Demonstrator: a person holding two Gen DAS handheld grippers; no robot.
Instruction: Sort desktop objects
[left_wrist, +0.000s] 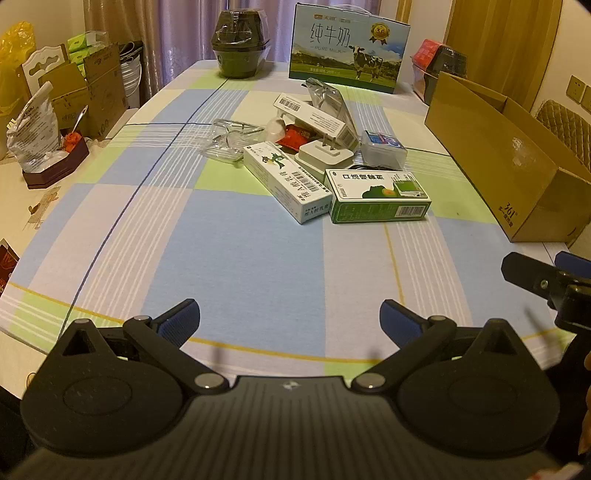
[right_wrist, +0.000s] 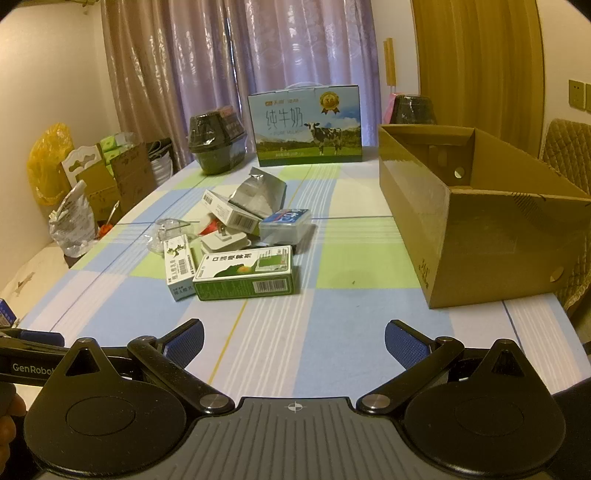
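A pile of small items lies mid-table: a green medicine box (left_wrist: 379, 195) (right_wrist: 245, 277), a white ointment box (left_wrist: 286, 181) (right_wrist: 180, 267), a white plug adapter (left_wrist: 325, 155) (right_wrist: 225, 240), a clear case with a blue label (left_wrist: 383, 147) (right_wrist: 285, 225), a long white box (left_wrist: 314, 118) (right_wrist: 231, 210), a silver foil pouch (left_wrist: 328, 99) (right_wrist: 258, 195) and clear plastic packaging (left_wrist: 231, 138) (right_wrist: 168, 230). An open cardboard box (left_wrist: 509, 166) (right_wrist: 480, 236) stands at the right. My left gripper (left_wrist: 290, 321) and right gripper (right_wrist: 294, 341) hover open near the front edge, both holding nothing.
A milk carton case (left_wrist: 347, 48) (right_wrist: 306, 127) and a dark wrapped pot (left_wrist: 238, 44) (right_wrist: 214, 144) stand at the far end. Cardboard boxes and bags (left_wrist: 85, 88) (right_wrist: 99, 173) crowd the left side. A padded chair (right_wrist: 570, 147) stands beyond the right edge. The checked tablecloth (left_wrist: 240, 266) is bare in front.
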